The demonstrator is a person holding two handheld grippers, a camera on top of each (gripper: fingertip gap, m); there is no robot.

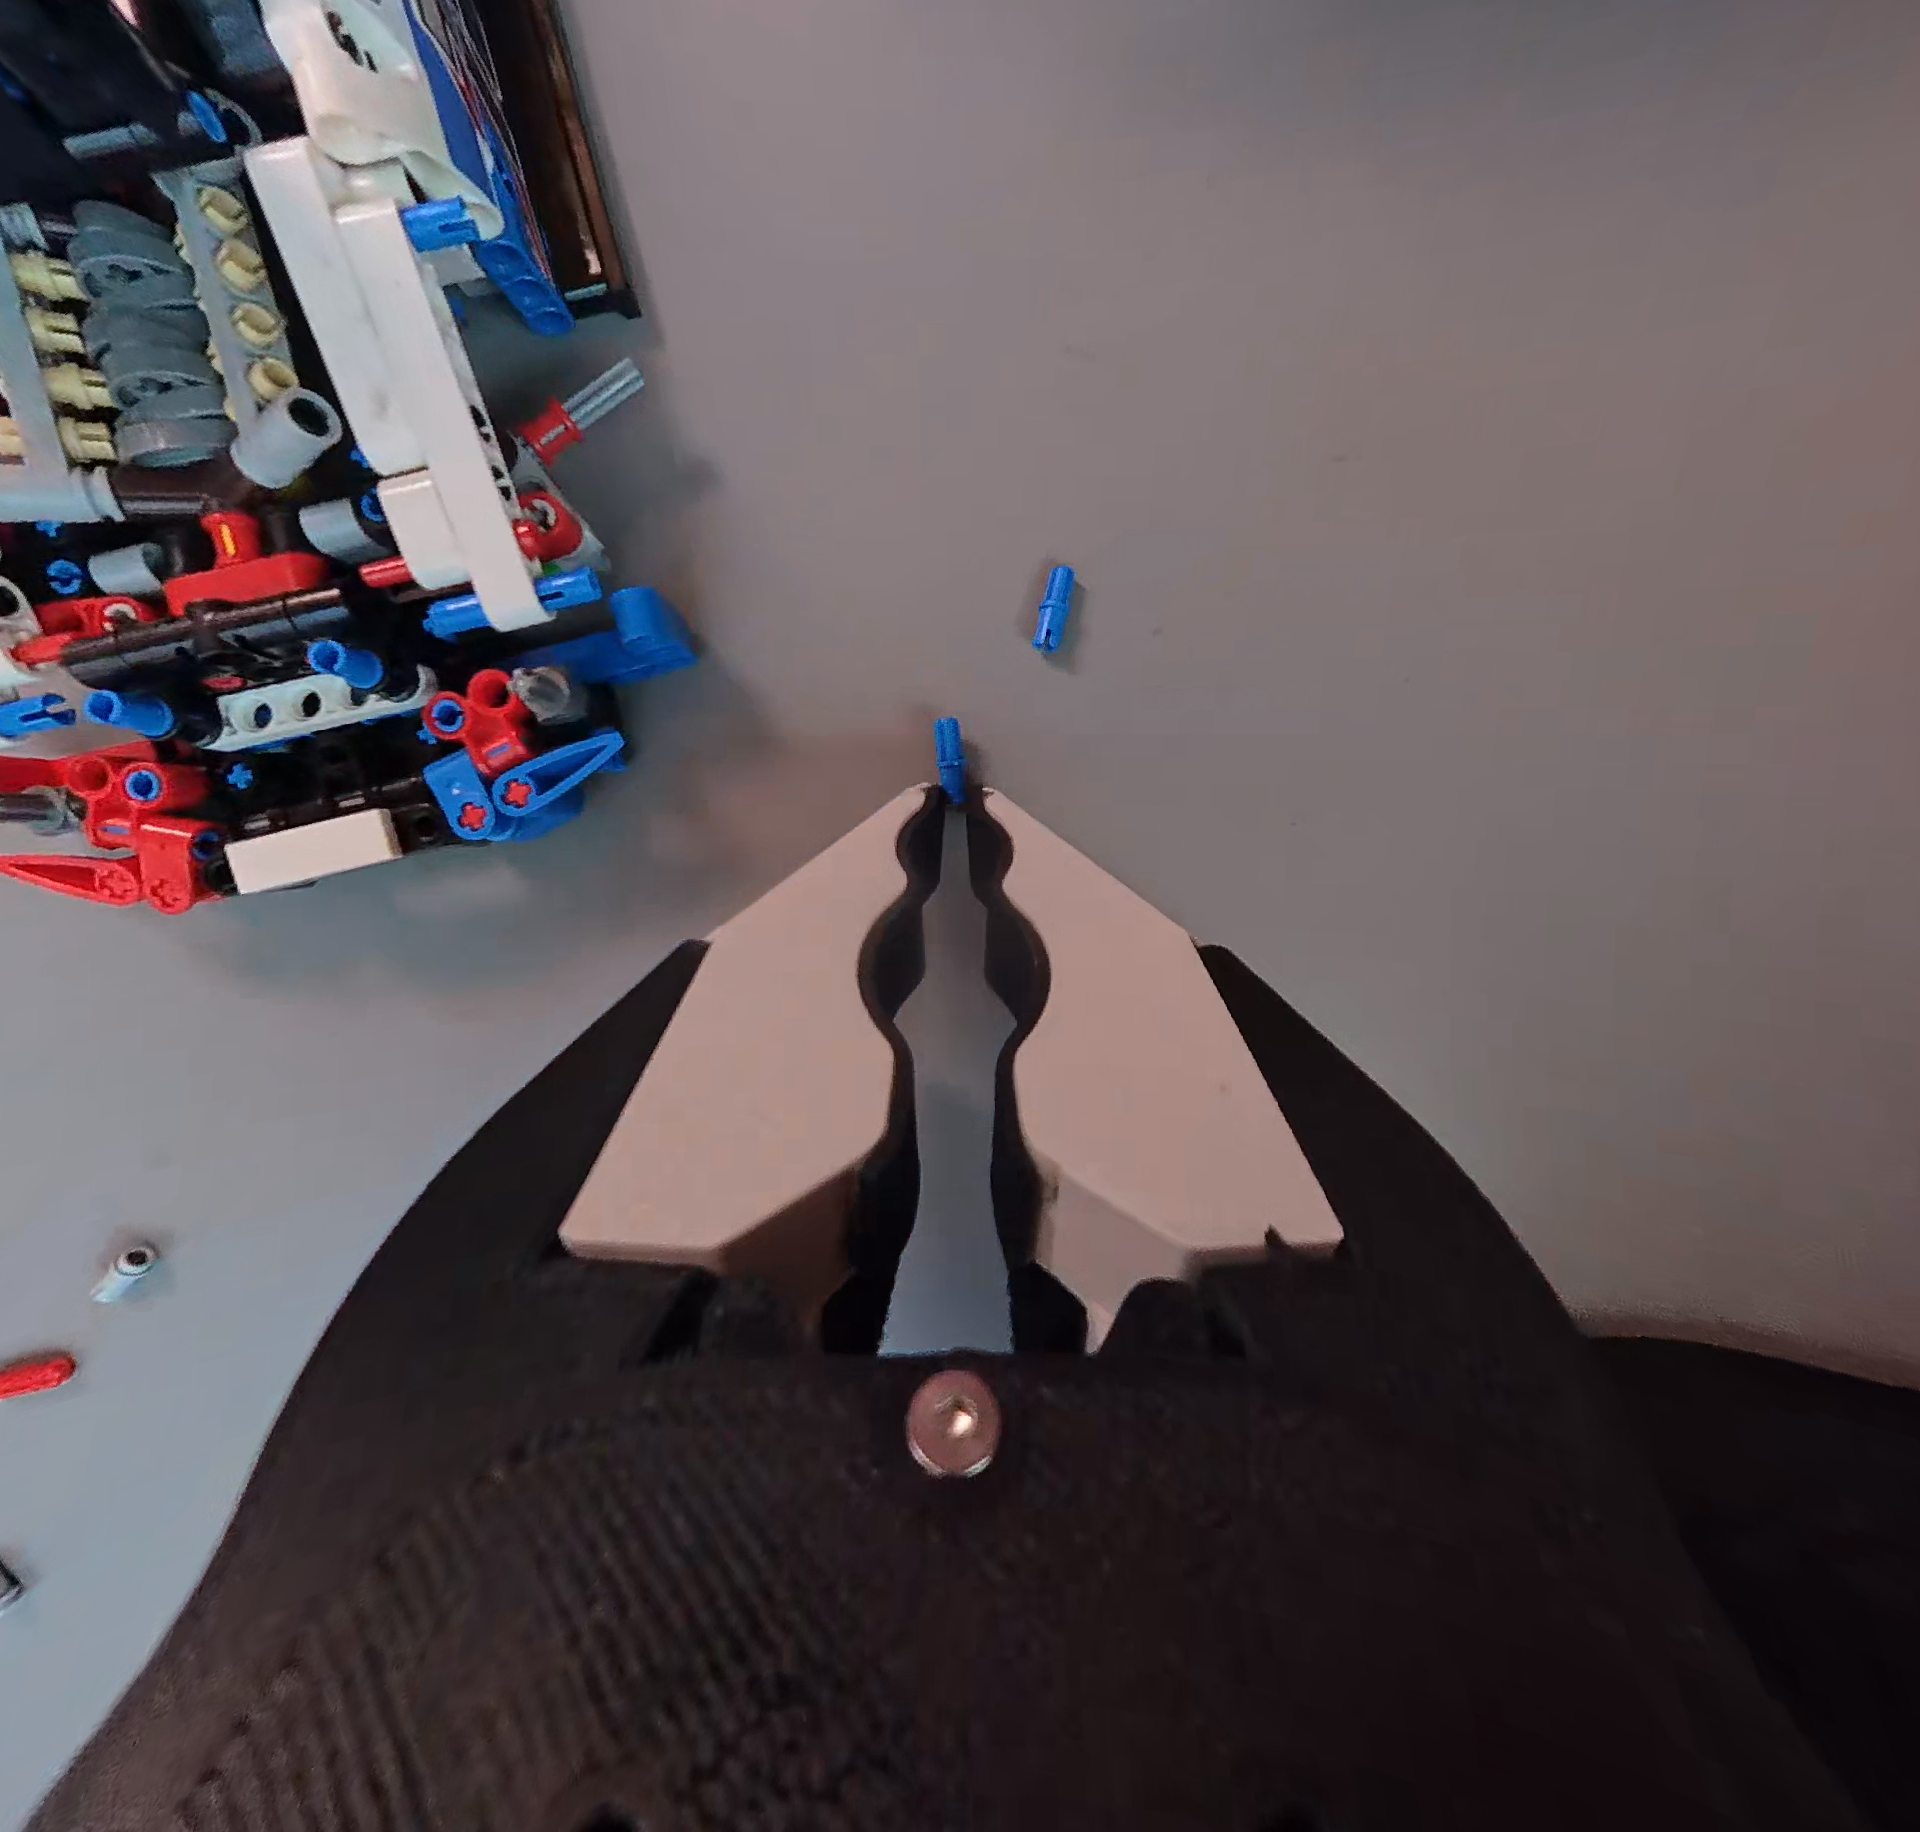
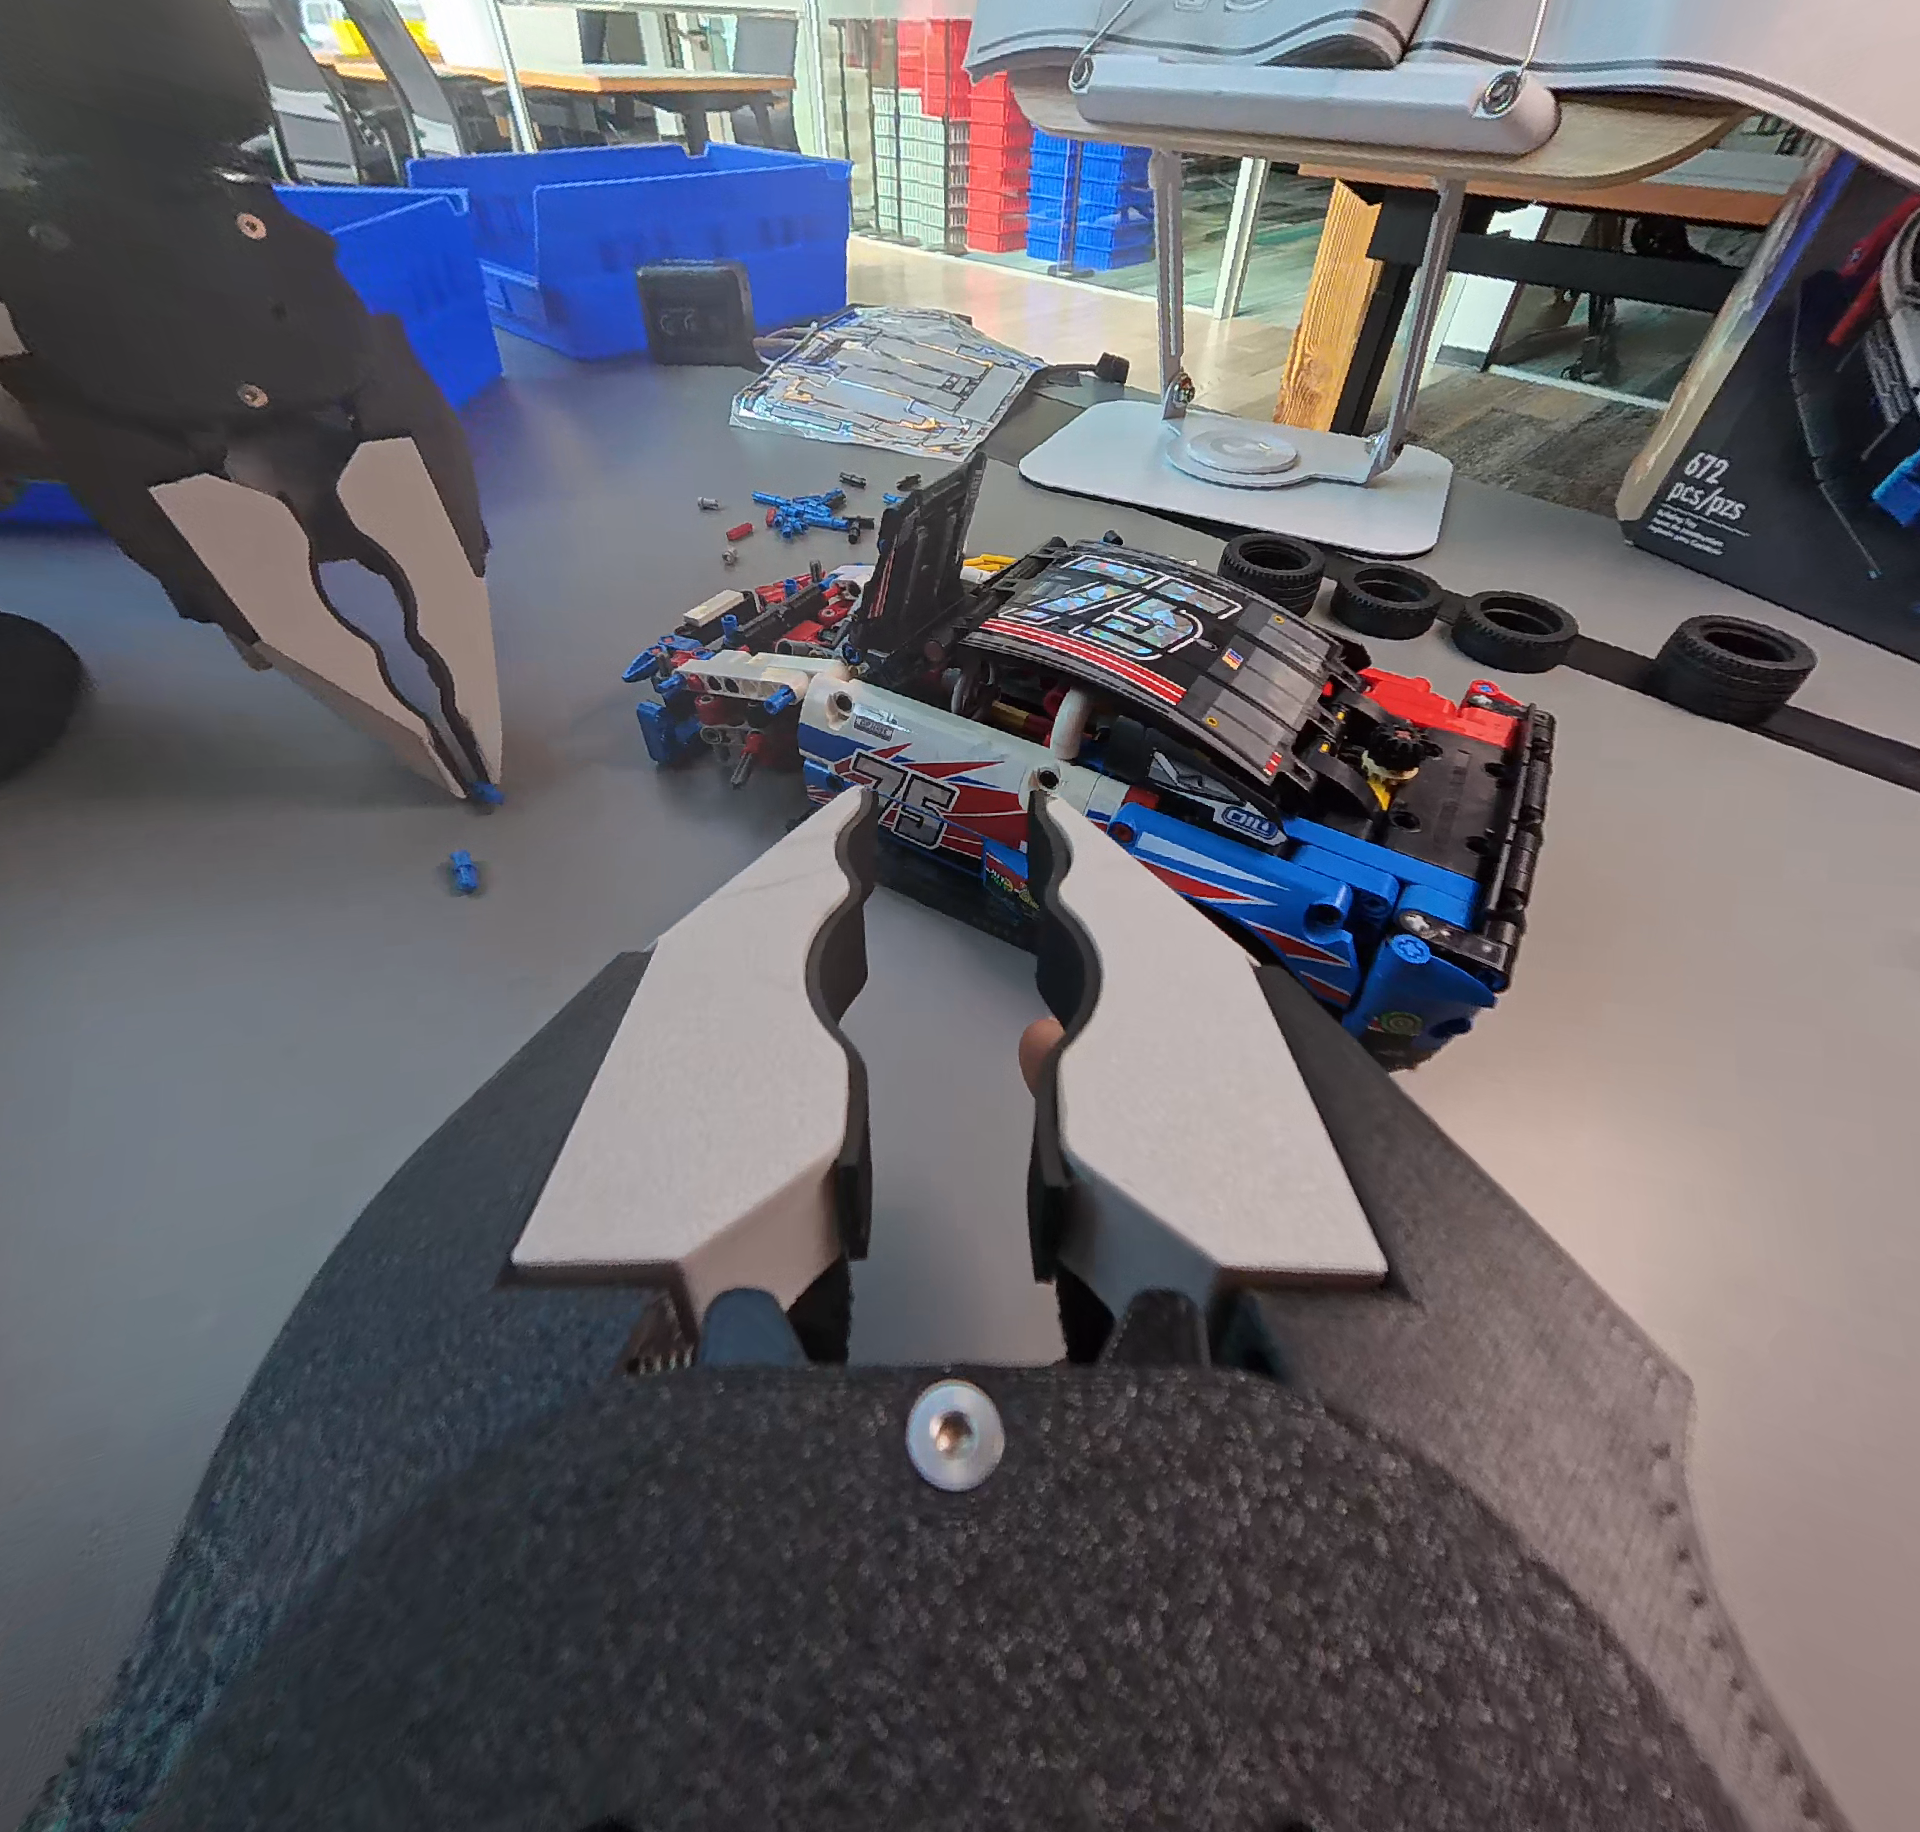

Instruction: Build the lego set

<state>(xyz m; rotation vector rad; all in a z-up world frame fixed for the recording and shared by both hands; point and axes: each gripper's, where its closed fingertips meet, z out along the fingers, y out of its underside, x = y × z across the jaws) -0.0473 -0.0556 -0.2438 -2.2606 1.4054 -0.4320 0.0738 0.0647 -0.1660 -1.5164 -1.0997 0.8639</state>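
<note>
Grey and smooth, the tabletop [image 2: 260,1003] stands in a bright workroom with blue bins [image 2: 665,224] at its far edge. The left gripper [image 1: 953,793] has its fingers almost together, pinching one blue pin [image 1: 949,756] at the very tips, with the pin's end near or on the surface. A second blue pin [image 1: 1056,607] lies loose just beside it. The right gripper [image 2: 948,795] waits with a narrow open gap and holds nothing, pointing at the side of the lego car [image 2: 1091,743]. The car lies toward the middle of the tabletop, with four black tyres [image 2: 1507,619] behind it. I think the grip is shallow, so the pin can slip or rotate out when it is lifted or pushed into a hole of the car.
</note>
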